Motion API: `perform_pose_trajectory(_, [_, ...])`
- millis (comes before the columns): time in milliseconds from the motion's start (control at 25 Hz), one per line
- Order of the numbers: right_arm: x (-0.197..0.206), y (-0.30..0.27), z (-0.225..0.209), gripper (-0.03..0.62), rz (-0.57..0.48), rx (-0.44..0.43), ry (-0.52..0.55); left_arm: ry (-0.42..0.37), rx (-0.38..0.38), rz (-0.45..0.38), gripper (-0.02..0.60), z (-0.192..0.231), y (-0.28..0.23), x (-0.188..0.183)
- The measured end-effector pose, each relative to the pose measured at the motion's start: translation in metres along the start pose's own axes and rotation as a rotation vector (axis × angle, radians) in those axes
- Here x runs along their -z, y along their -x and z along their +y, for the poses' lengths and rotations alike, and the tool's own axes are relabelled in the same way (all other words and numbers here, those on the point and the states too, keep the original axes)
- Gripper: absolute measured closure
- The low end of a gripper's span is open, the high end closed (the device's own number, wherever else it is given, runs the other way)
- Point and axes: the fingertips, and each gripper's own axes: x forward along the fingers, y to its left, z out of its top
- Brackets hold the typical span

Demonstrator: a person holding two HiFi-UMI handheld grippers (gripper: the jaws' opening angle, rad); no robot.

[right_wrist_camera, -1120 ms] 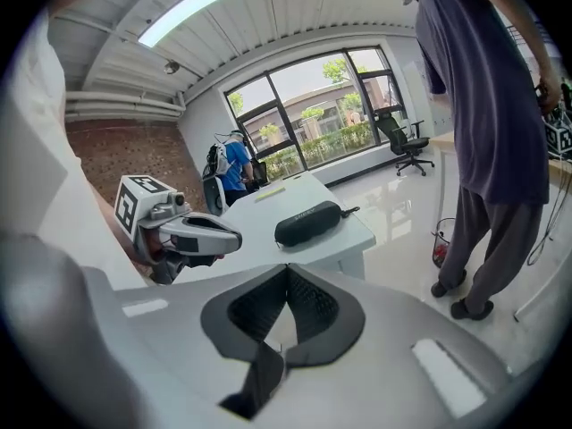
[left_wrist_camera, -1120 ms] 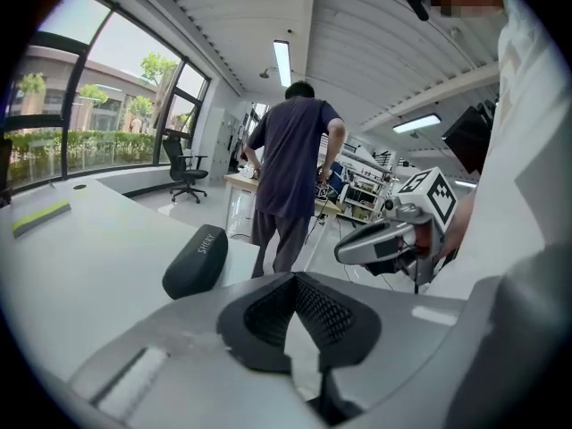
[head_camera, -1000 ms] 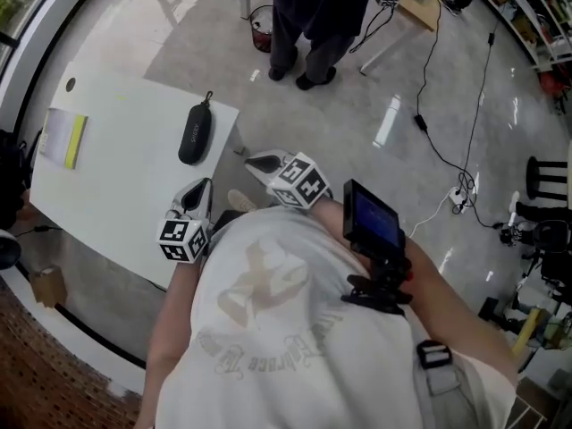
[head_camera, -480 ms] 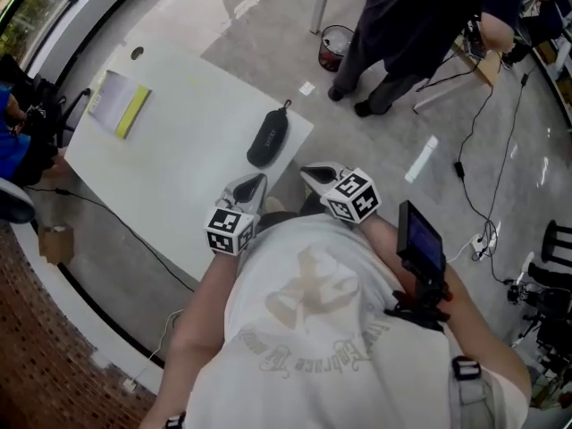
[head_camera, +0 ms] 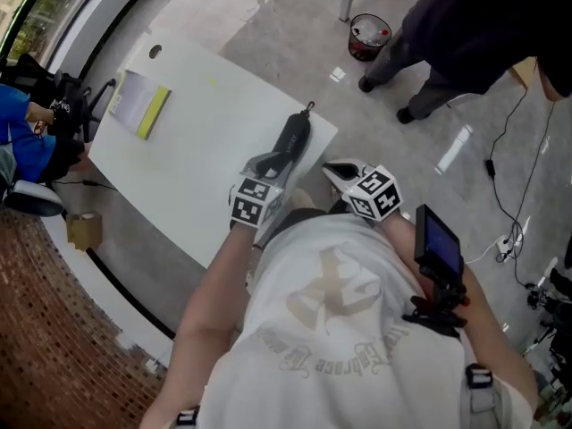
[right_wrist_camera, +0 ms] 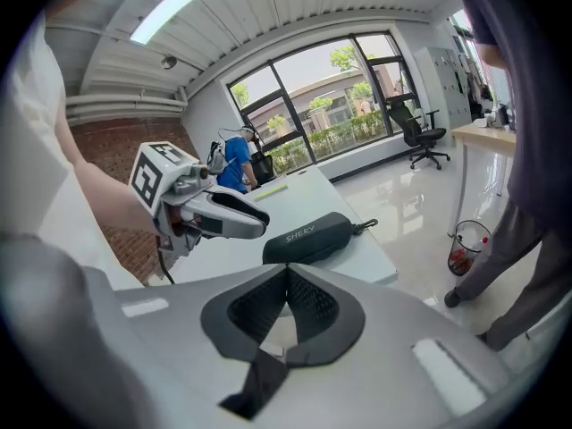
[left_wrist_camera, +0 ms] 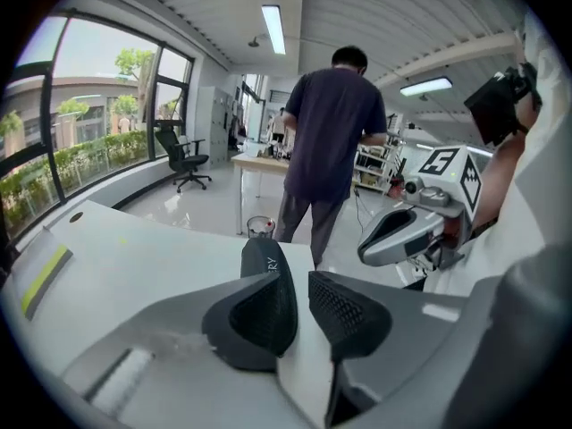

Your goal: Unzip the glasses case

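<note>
So the black glasses case (head_camera: 293, 138) is lying zipped shut on the white table (head_camera: 183, 155), right along the edge near the corner closest to the person, with its loop end pointing away from them. Both forearms are stretched out in front of the chest. The left gripper (head_camera: 268, 163) is over the table edge, tilted down, nose right up at the near end of the case. I can't tell whether it's actually touching. In the left gripper view the case sits just beyond the left-hand pad, off to that side and not in the gap. Its jaws have just been opening and now stand a little apart, with a narrow slot between the pads and nothing in it. The right gripper (head_camera: 343, 170) hangs just off the table corner over the floor, also angled down and aimed toward the case from the side, well clear of it. Its pads are pressed together at the tips, nothing pinched. The two grippers are near each other but apart, and each one shows up in the other's camera. There's a small screen (head_camera: 438, 242) strapped on the right forearm, a yellow-edged pad (head_camera: 141, 105) at the far side of the table, and a bystander in dark clothes (head_camera: 474, 34) standing on the floor past the table.
</note>
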Motion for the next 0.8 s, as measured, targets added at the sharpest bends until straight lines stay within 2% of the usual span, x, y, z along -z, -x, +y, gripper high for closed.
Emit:
perform_pose_trajectory(160, [0.004,0.010,-0.022,0.586,-0.007,0.006,-0.030,-0.025,-0.008,0.131,0.394,0.018,-0.031,-0.012])
perform_pose_trajectory(280, [0.007,0.017,-0.038,0.586,-0.025,0.023,-0.072,0.000,0.014,0.265,0.309,0.029,-0.053,-0.008])
perform_pose_trajectory(400, [0.007,0.019,-0.044,0.586,-0.036,0.037,-0.094,0.027,0.032,0.357,0.250,0.038,-0.062,-0.005])
perform_pose_trajectory(640, [0.011,0.021,-0.054,0.585,-0.038,0.061,-0.129,0.098,0.066,0.496,0.233,0.045,-0.072,0.011])
perform_pose_trajectory(800, [0.009,0.019,-0.059,0.585,-0.040,0.055,-0.142,0.124,0.103,0.523,0.264,0.042,-0.071,0.016])
